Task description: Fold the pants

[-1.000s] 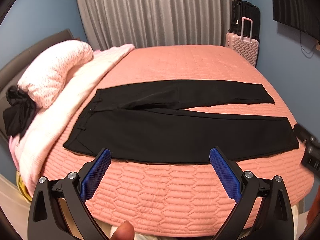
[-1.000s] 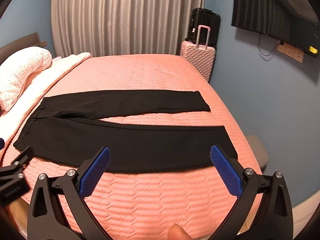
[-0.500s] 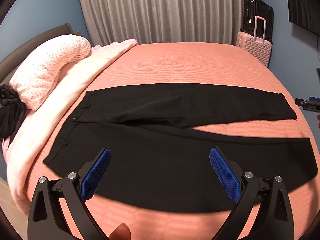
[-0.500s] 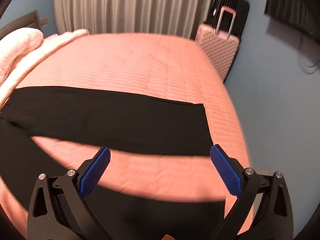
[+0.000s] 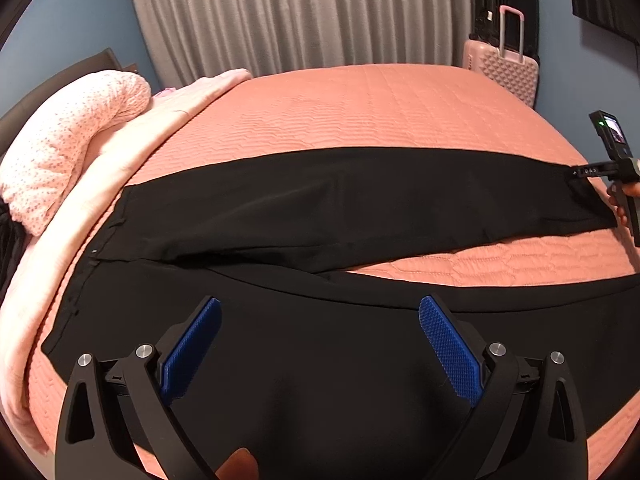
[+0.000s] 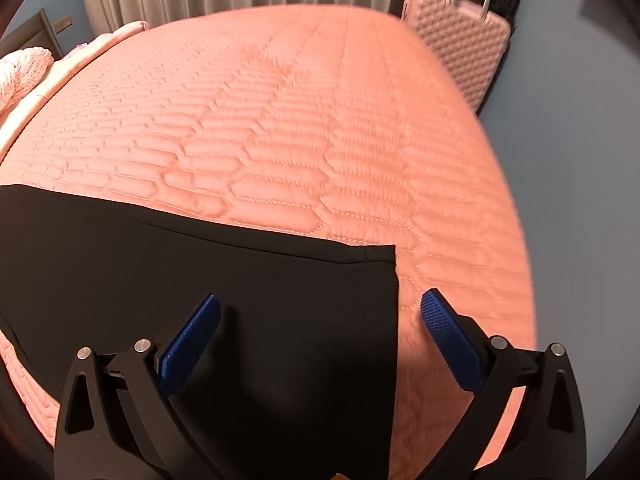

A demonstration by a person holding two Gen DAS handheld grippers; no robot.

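We can read no writing: the small white lettering on the right gripper's (image 5: 588,171) black body is too blurred. The black fabric pants (image 5: 340,208) lie flat on the salmon-pink quilted bed (image 5: 360,108), long axis running left to right, waistband at the left toward the pale pink blanket (image 5: 132,160), both leg ends to the right. The legs spread apart in a narrow V. In the right wrist view our right gripper hangs over the far leg's hem (image 6: 384,300), jaws spread wide, one on each side of the hem edge. Our left gripper (image 5: 320,344) hovers above the near leg, jaws spread, holding nothing. Beyond the far leg, bare quilt stretches to the grey curtain (image 5: 300,16) and pink hard-shell suitcase (image 5: 504,68).
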